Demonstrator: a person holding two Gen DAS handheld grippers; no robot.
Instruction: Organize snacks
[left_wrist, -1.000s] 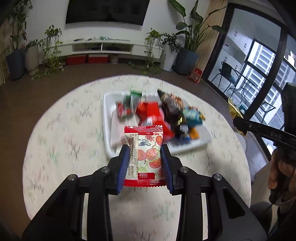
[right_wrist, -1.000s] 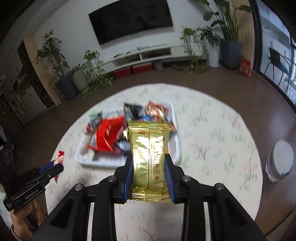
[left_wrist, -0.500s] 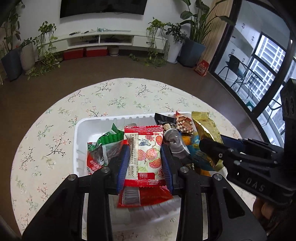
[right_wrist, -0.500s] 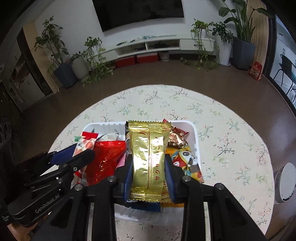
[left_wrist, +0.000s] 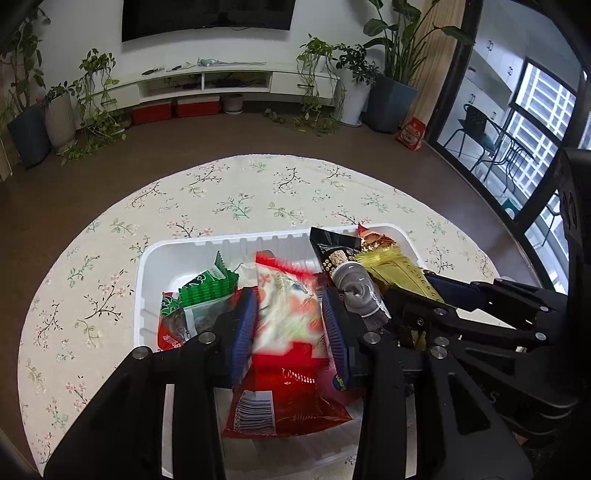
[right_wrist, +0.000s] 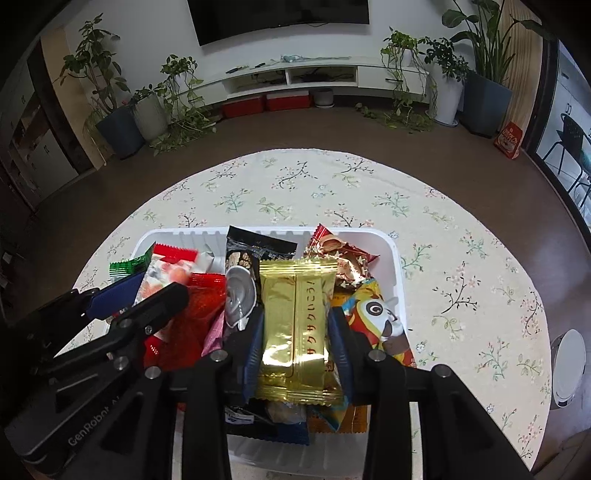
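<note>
A white tray (left_wrist: 155, 258) holds several snack packets on a round floral table. My left gripper (left_wrist: 290, 325) stands over the tray with its jaws spread; the red-and-white strawberry packet (left_wrist: 286, 302) between them is blurred and looks loose. My right gripper (right_wrist: 295, 328) is shut on a gold packet (right_wrist: 295, 314) and holds it just above the pile in the tray (right_wrist: 395, 258). The left gripper also shows in the right wrist view (right_wrist: 147, 295), the right gripper in the left wrist view (left_wrist: 424, 291).
In the tray lie a green packet (left_wrist: 207, 284), a big red packet (left_wrist: 288, 402), a black packet (right_wrist: 255, 251) and a panda packet (right_wrist: 376, 314). A white jar (right_wrist: 567, 369) stands at the table's right edge. The floral tablecloth (left_wrist: 240, 192) spreads beyond the tray.
Both grippers came down closer over the tray. The left jaws have spread and the strawberry packet is slipping out, blurred. The right gripper still holds the gold packet.
</note>
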